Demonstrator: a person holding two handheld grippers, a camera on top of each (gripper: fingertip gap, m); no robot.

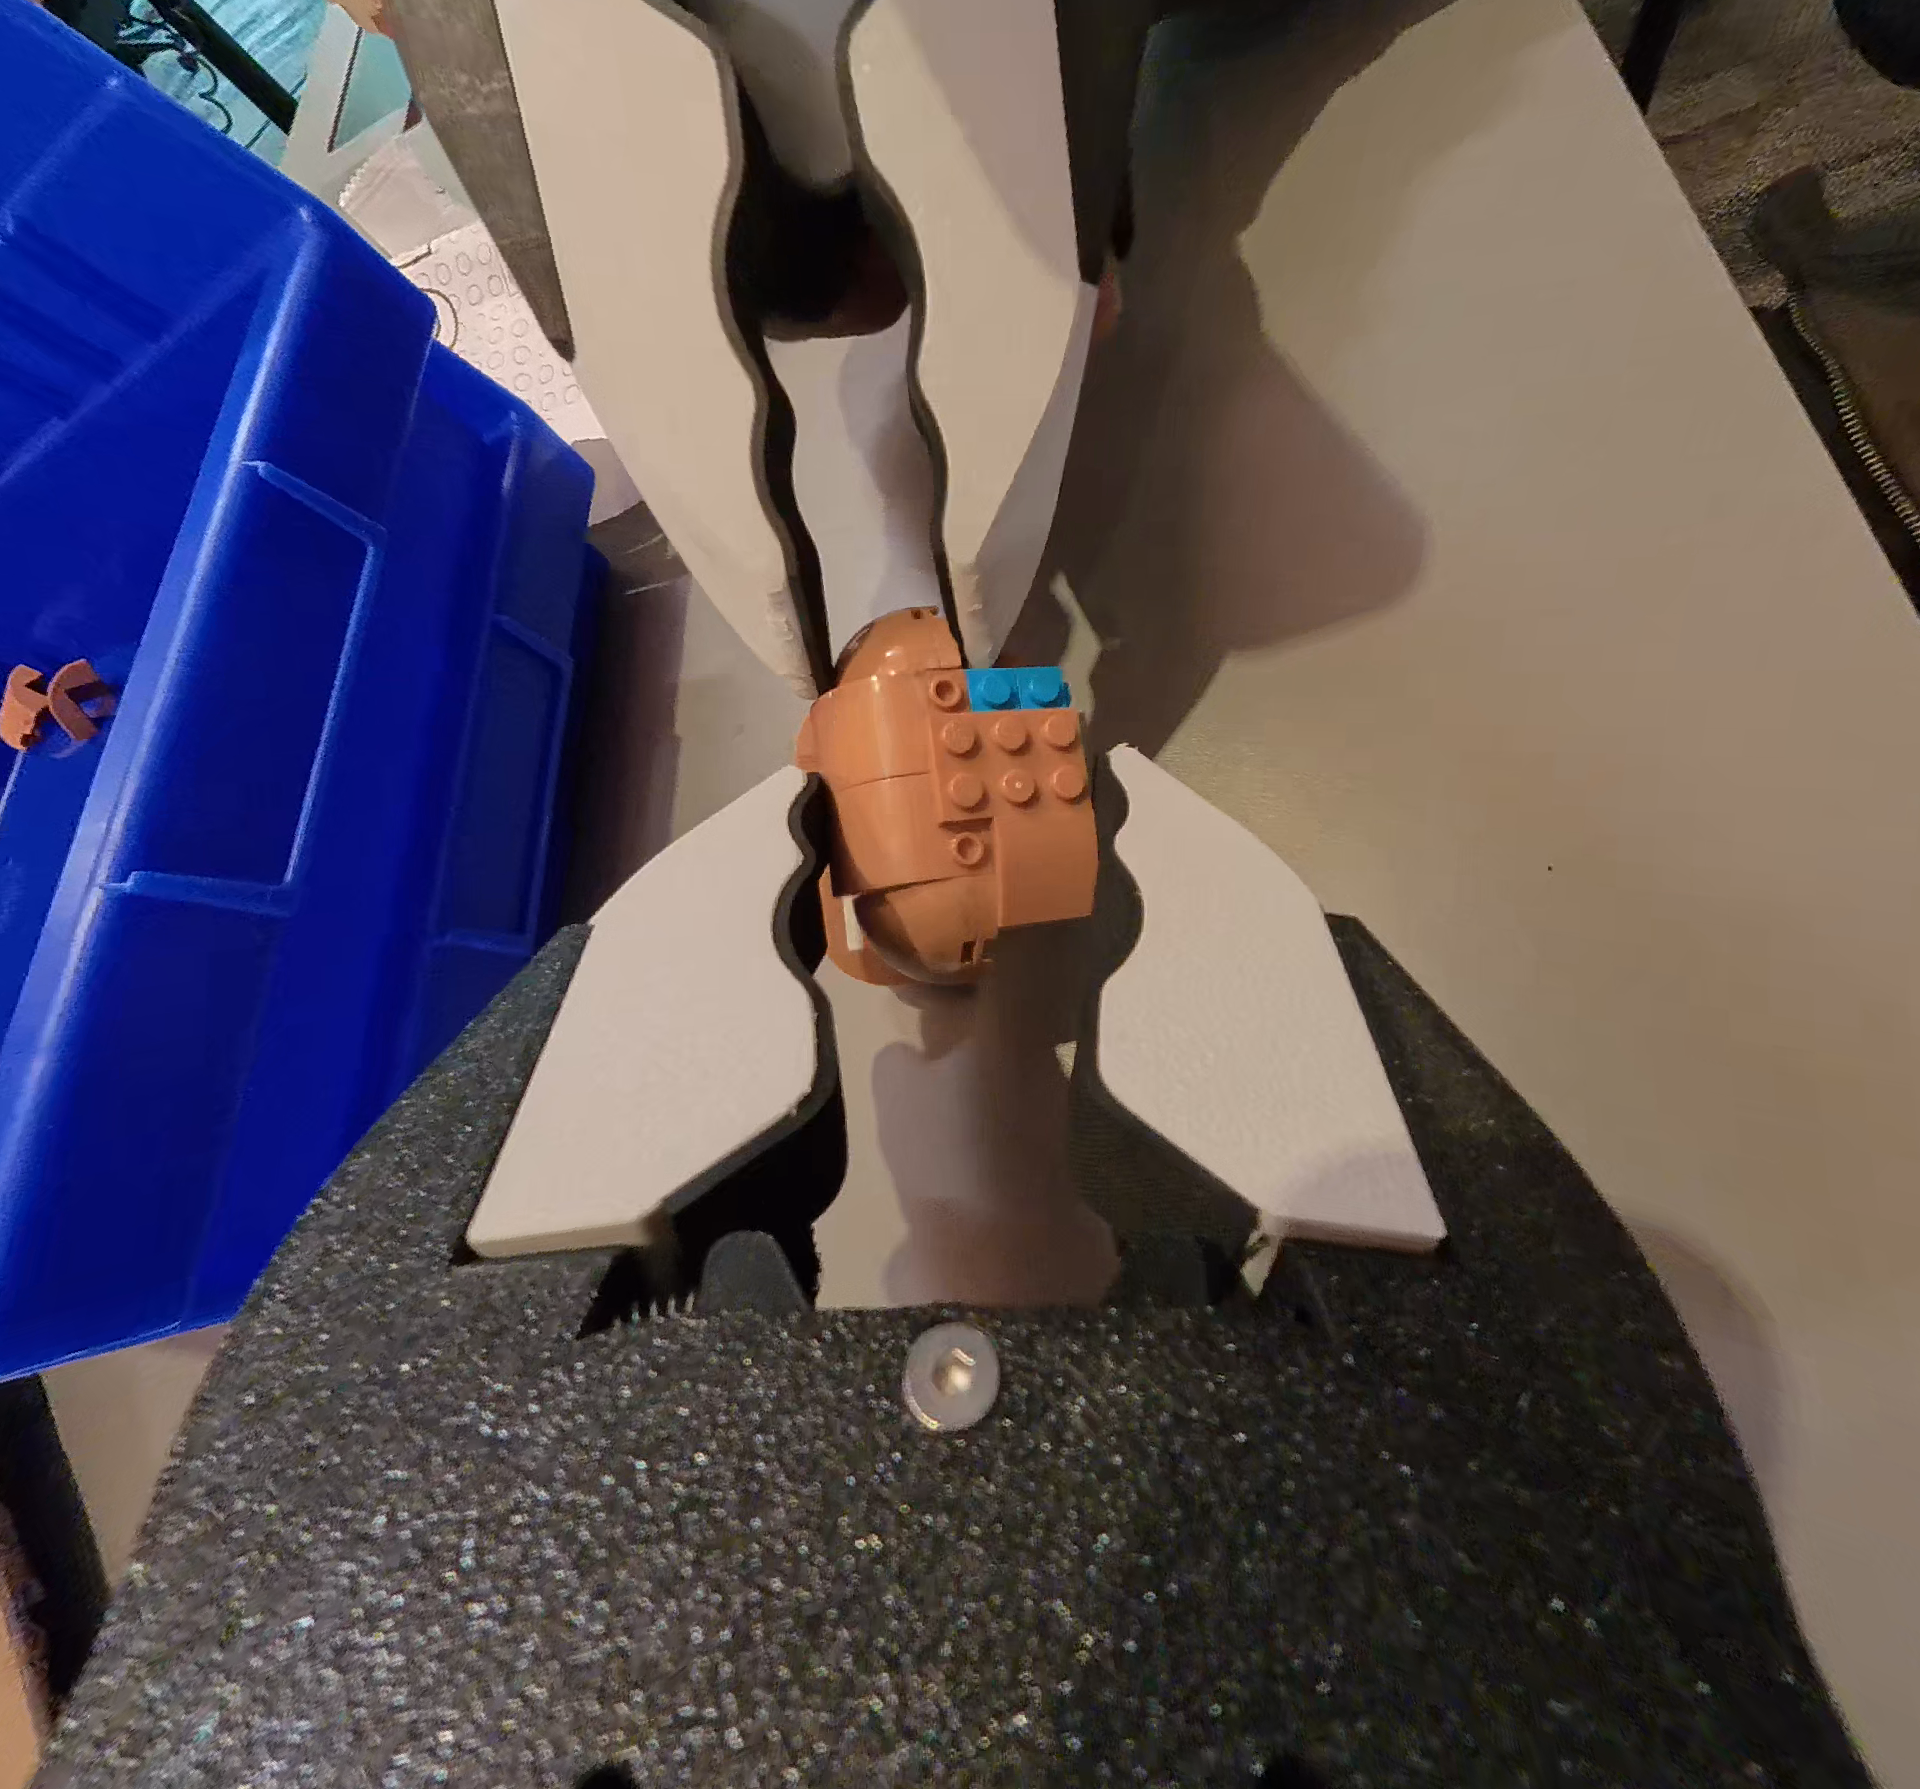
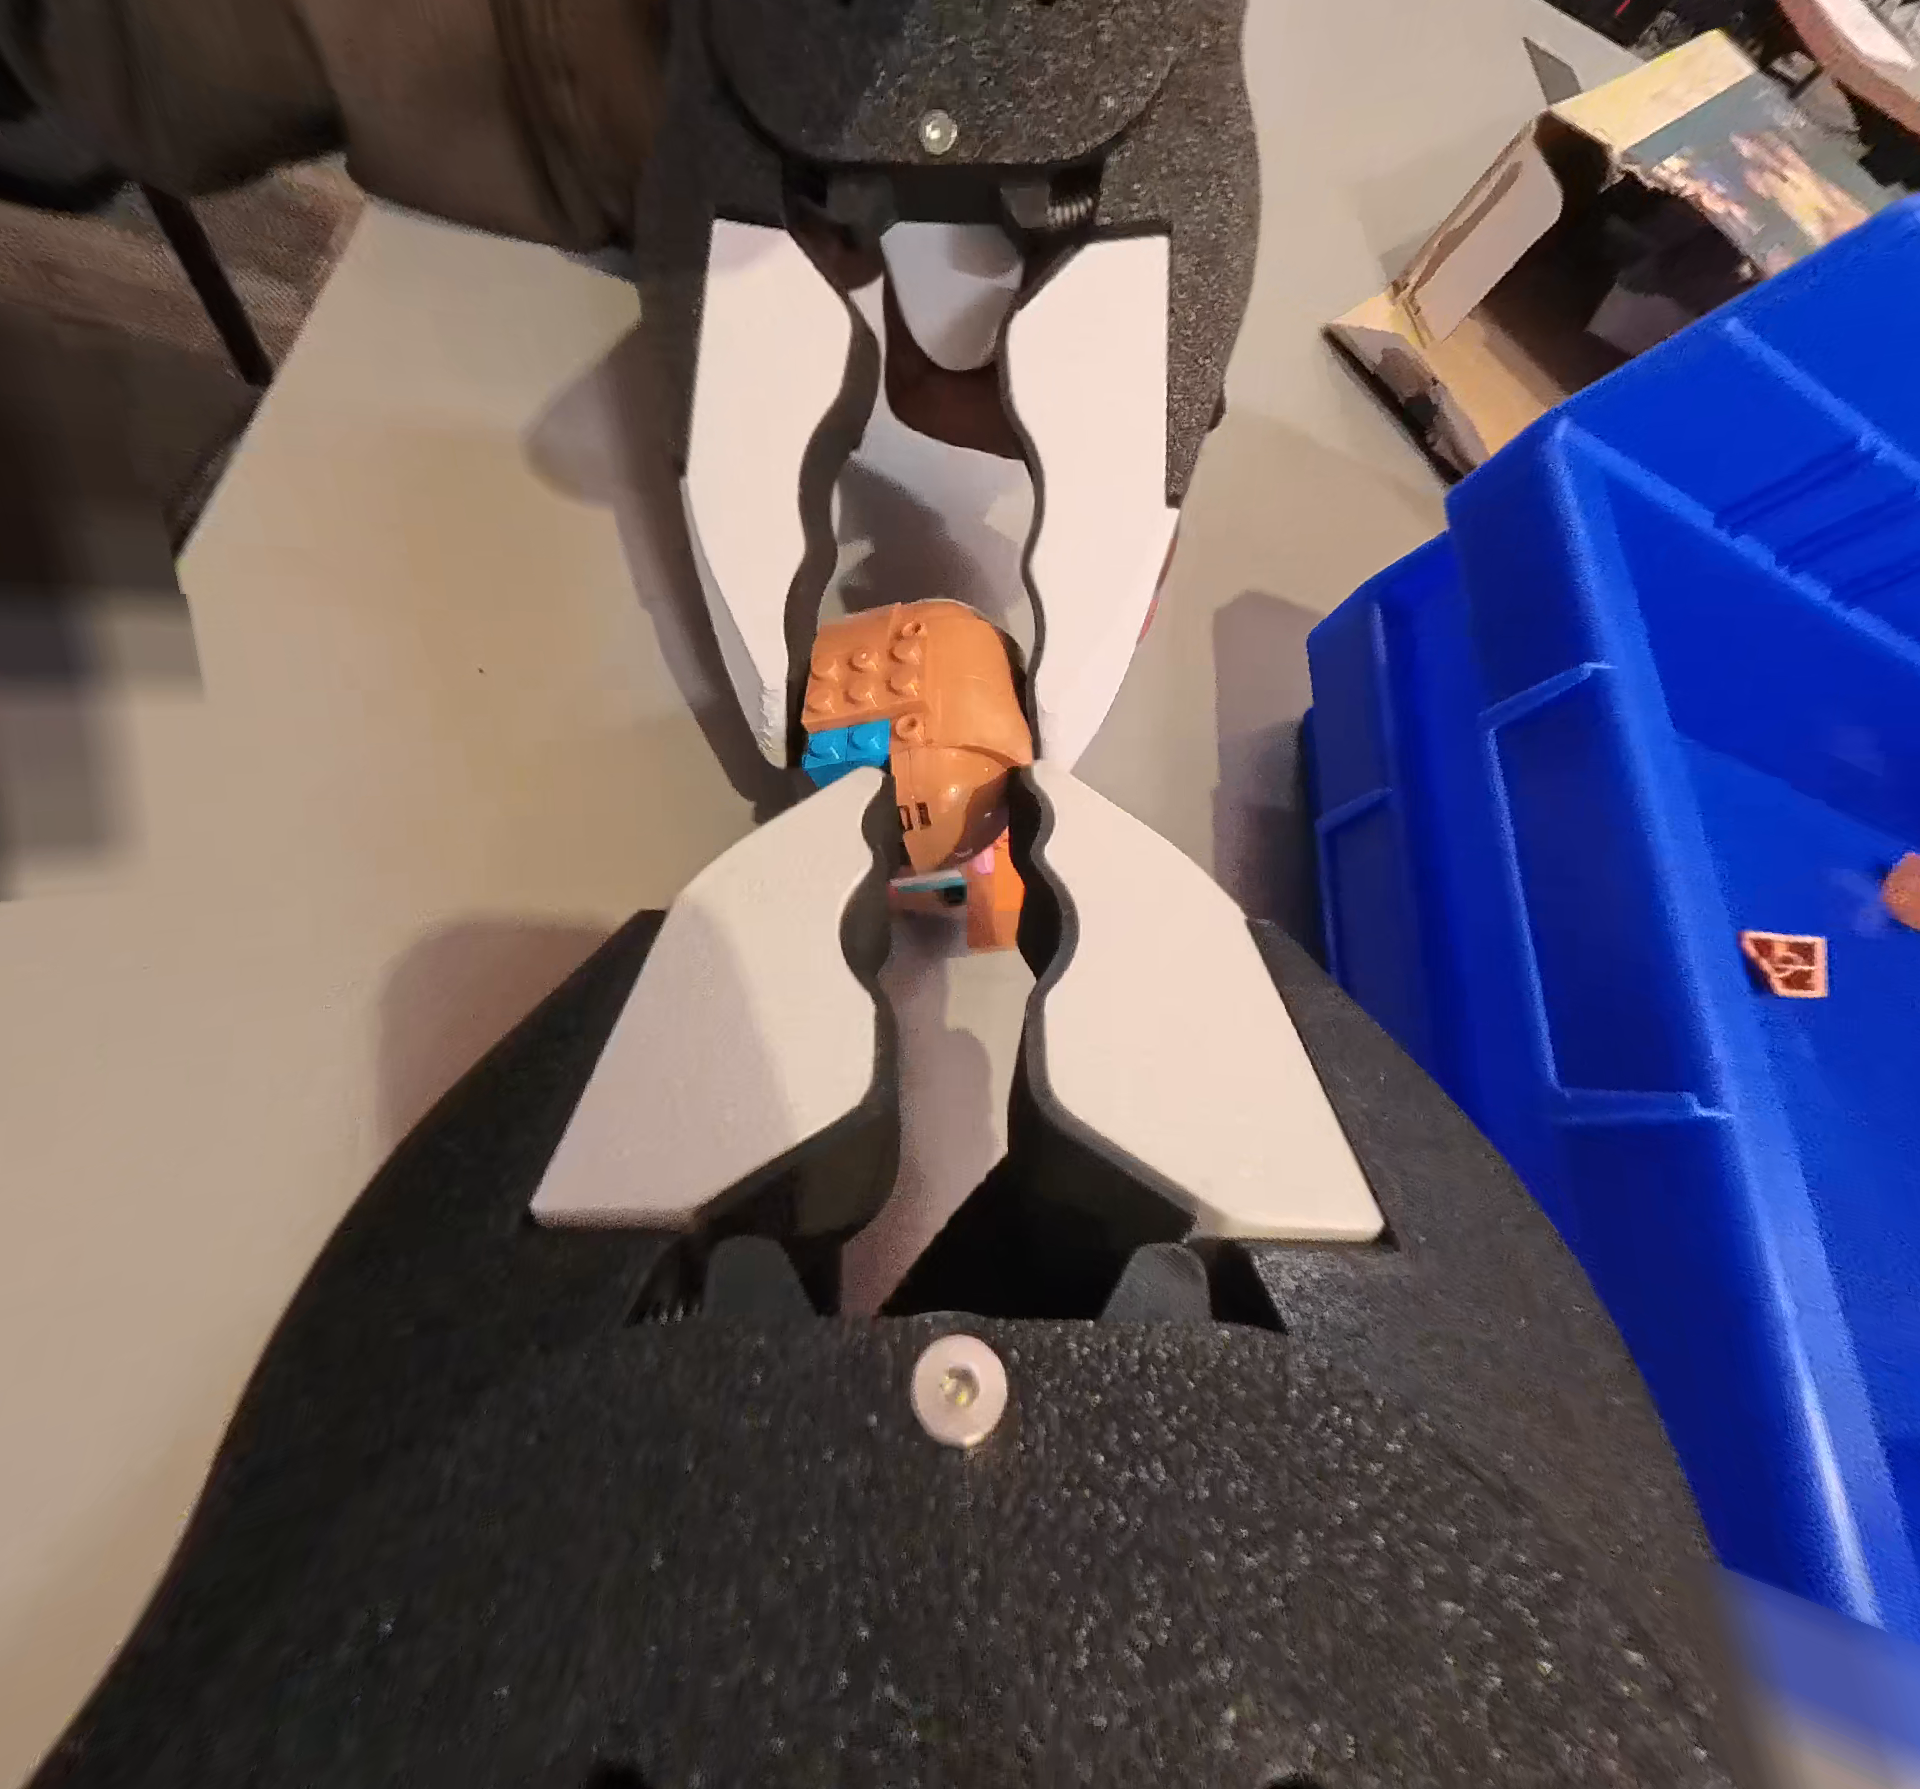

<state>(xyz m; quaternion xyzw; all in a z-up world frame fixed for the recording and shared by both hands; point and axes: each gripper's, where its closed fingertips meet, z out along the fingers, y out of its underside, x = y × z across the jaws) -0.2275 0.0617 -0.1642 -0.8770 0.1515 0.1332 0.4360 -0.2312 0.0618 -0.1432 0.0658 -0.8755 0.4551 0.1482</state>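
Above white table point(image 1: 1507, 596), both grippers clamped on brown brick model point(image 1: 956, 804)

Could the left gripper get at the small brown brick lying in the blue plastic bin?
Probably not as things stand: the left gripper is shut on the brown brick model, which the right gripper grips too. The small brown brick in the blue plastic bin lies uncovered.

The right gripper point(image 2: 951, 794) closes its white fingers point(image 2: 1132, 991) on a tan studded brick model point(image 2: 920, 690) with a small blue brick point(image 2: 847, 747). The opposing left gripper point(image 2: 909, 752) clamps it too, above the pale bench point(image 2: 364, 752), beside a blue plastic bin point(image 2: 1662, 856).
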